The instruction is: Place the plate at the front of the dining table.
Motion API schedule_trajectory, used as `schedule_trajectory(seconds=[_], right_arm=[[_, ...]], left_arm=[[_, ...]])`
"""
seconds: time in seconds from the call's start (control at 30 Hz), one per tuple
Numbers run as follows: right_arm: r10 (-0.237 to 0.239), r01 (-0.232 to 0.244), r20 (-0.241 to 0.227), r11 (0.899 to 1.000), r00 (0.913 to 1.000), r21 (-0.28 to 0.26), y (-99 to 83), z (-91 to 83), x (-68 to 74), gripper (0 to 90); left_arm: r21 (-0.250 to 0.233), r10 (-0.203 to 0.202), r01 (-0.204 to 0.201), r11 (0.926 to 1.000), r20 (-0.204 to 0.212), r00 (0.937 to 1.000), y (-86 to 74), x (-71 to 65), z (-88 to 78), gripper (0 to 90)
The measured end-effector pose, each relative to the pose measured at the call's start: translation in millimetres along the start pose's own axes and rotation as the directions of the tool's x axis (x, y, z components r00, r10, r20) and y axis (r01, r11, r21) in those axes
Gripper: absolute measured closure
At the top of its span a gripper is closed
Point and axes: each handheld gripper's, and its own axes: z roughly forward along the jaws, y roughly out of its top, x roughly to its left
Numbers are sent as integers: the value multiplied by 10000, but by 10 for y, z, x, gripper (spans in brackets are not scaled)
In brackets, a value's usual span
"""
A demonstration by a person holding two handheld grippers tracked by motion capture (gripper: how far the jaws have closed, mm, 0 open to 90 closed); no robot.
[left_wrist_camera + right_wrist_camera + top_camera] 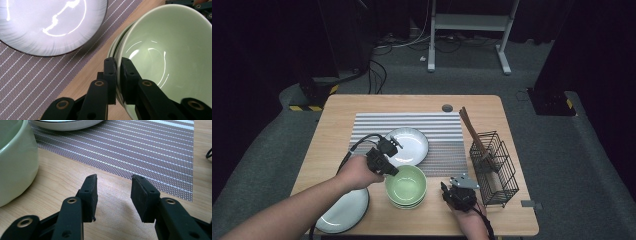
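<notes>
Wooden table [337, 125]: left gripper [118, 65] clamps the top green bowl's [160, 45] rim; lifting may drag the bowl nested beneath. Right gripper [113, 185] gapes, holding nothing.

Your wooden table [337, 120] is carrying a striped placemat [442, 127] at centre, green bowls [406, 187] at six o'clock, a wire basket [494, 170] at four, and a grey plate [344, 212] at seven.
</notes>
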Motion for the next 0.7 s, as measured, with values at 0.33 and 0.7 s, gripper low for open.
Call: schedule_trajectory(seconds=[0.33, 0.7], right_arm=[[18, -18, -43, 10000, 10000, 30, -4, 9, -1, 563], [21, -21, -66, 10000, 10000, 28, -7, 8, -13, 564]], left_arm=[[53, 255, -254, 9997, -202, 9995, 4, -24, 6, 843], [287, 204, -195, 9994, -296, 9994, 37, -36, -1, 857]])
